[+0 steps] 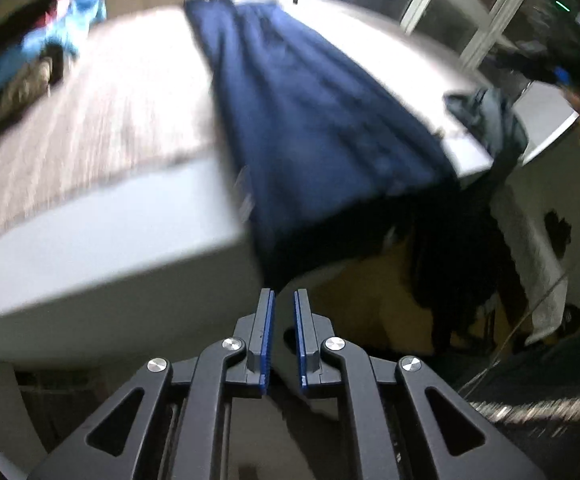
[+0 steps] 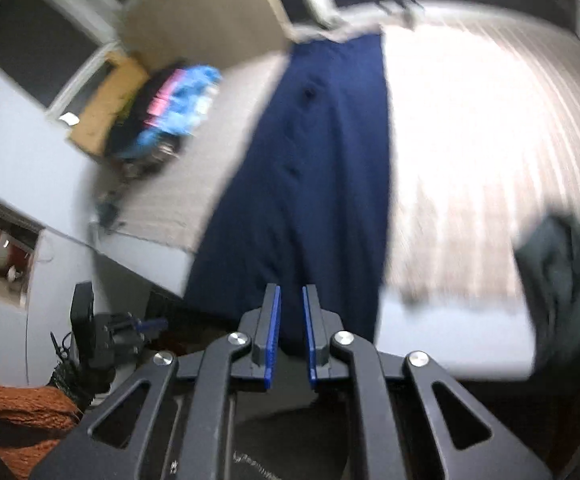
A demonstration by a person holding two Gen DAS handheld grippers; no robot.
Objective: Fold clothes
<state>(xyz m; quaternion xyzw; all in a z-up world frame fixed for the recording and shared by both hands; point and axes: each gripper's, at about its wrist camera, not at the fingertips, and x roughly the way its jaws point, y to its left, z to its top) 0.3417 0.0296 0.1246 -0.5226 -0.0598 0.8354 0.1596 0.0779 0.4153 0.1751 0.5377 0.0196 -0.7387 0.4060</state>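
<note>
A long navy blue garment (image 1: 309,120) lies stretched across the bed (image 1: 102,104), one end hanging over the near edge. My left gripper (image 1: 284,294) is just below that hanging end, jaws slightly apart with nothing between them. In the right wrist view the same navy garment (image 2: 313,168) runs from the far side toward me and drapes over the bed edge (image 2: 449,320). My right gripper (image 2: 290,290) sits at its hanging end, jaws slightly apart; the cloth shows behind the gap, and I cannot tell if it touches. Both views are motion-blurred.
A pile of blue, pink and dark clothes (image 1: 50,40) sits at the bed's far left corner, also in the right wrist view (image 2: 170,108). A dark grey garment (image 1: 485,116) lies at the right edge, also in the right wrist view (image 2: 561,272). An orange knit item (image 2: 14,412) is at lower left.
</note>
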